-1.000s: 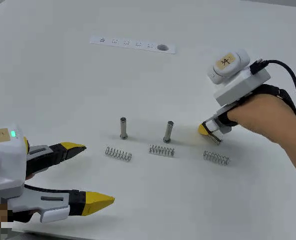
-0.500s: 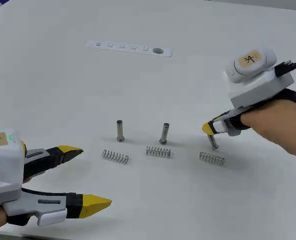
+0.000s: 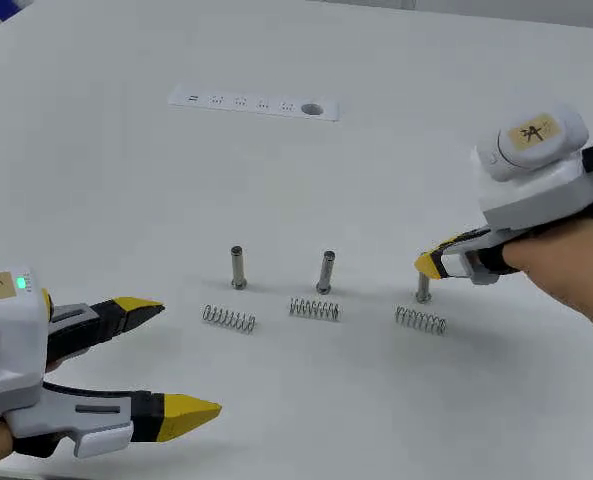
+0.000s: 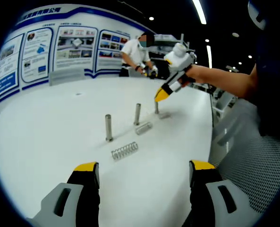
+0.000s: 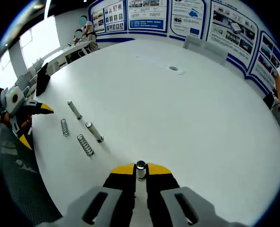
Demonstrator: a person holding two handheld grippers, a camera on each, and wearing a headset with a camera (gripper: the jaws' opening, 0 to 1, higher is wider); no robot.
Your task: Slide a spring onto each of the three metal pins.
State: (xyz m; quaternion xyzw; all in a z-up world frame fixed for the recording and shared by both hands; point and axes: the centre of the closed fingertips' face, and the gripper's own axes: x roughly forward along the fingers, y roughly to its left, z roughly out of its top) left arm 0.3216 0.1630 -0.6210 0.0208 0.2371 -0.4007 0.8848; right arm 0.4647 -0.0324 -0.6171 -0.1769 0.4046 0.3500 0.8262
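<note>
1. The big white desk (image 3: 396,120) is holding everything.
2. The left gripper (image 3: 186,358) is hanging at the near left, its yellow-tipped jaws standing wide apart with nothing in them.
3. The right gripper (image 3: 429,266) is pinching the top of the right pin (image 3: 423,291), its jaws squeezing on it.
4. All three shiny grey pins are standing straight up in a row. The middle pin (image 3: 326,271) and left pin (image 3: 237,267) are standing free, well apart from both jaws.
5. Little curly springs are lying flat, one just in front of each pin: left spring (image 3: 228,319), middle spring (image 3: 314,310), right spring (image 3: 420,321).
</note>
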